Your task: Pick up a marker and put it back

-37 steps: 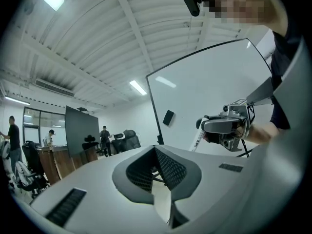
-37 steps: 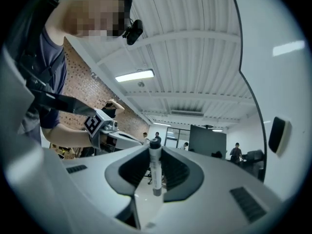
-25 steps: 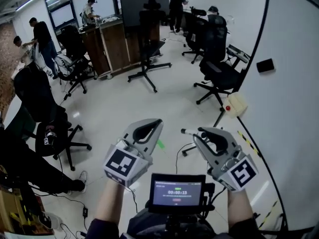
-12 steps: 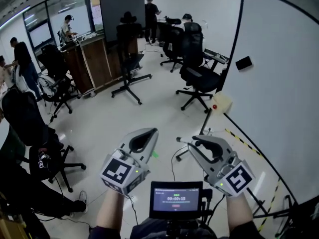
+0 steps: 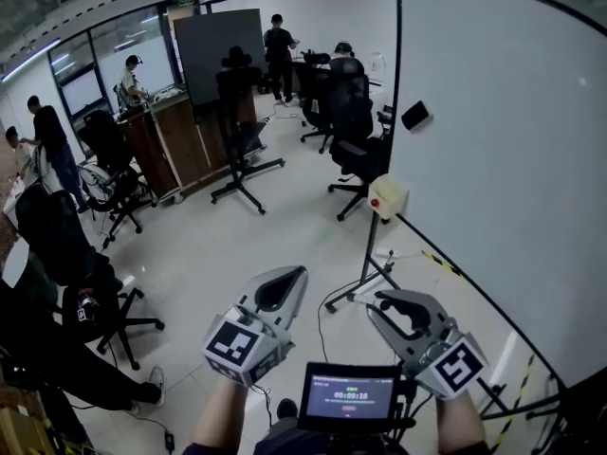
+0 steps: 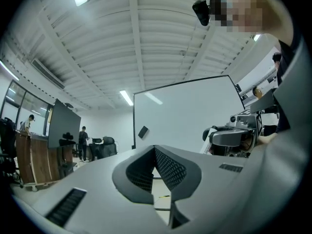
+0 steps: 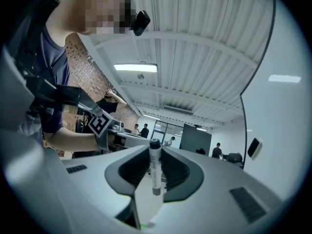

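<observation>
Marker (image 7: 155, 172) gripped lengthwise between right gripper (image 7: 155, 150) fingers, whiteboard (image 5: 493, 159) near on its right; left gripper (image 6: 155, 149) fingers closed, empty

Large whiteboard (image 5: 512, 159) at right, carrying a dark eraser (image 5: 414, 115); beige box (image 5: 387, 197) with red button on a stand beside it. Black office chairs (image 5: 351, 121), dark board (image 5: 228, 45), wooden counter (image 5: 171, 145) behind. Small screen (image 5: 349, 398) in foreground.

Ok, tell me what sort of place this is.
Most likely an open-plan office or lab workspace. A large whiteboard stands at the right, black swivel chairs sit on a pale floor, and people stand by a wooden counter.
</observation>
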